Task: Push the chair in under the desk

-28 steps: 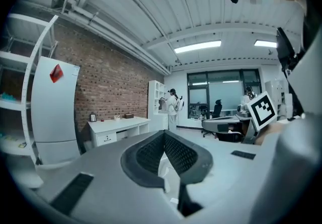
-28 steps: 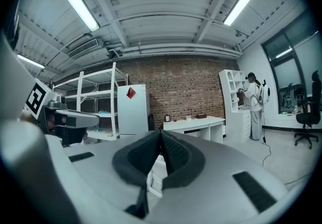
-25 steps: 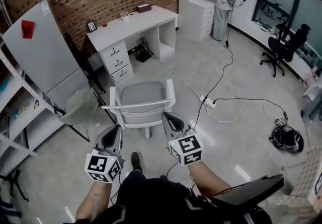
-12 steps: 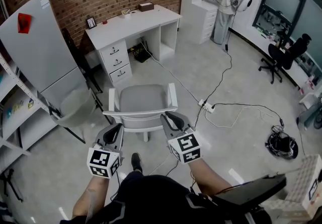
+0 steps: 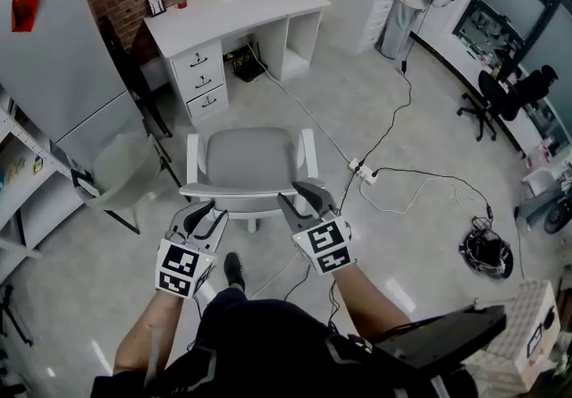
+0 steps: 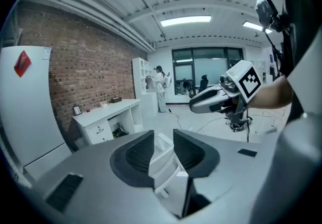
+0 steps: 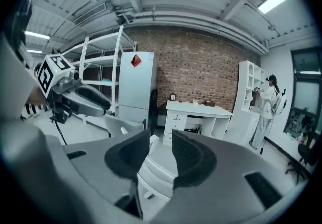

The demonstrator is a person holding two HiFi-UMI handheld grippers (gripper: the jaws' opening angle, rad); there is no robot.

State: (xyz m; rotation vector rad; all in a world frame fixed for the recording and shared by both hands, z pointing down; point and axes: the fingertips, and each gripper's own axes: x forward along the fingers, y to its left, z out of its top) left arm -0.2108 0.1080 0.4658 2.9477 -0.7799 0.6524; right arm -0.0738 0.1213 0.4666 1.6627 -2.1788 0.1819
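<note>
1. Brick-walled workroom with a pale floor; white counter against the far wall, open kneehole beside its drawer stack facing the room, free to take a seat.
2. Grey-seated chair mid-floor, well apart from the counter, backrest toward the camera and seat toward the kneehole. Judged roughly lined up for a straight push, not yet begun.
3. Left hand-held gripper at the left end of the backrest, jaws about half apart after just opening. White top rail framed between them, no clamping to be seen.
4. Right hand-held gripper at the right end of the same rail, likewise half apart after just opening, rail between the jaws and not pinched. One at each end, presumably to stop the chair swivelling when shoved.
5. Black cable and white power strip trailing across the floor to the right of the chair, near the likely path of its base: a possible snag.
6. Writing: none legible. Black-and-white square markers on each cube; red sticker and a paper label on the tall white fridge at left, both too small to read; small frame and box on the counter, unreadable.
</note>
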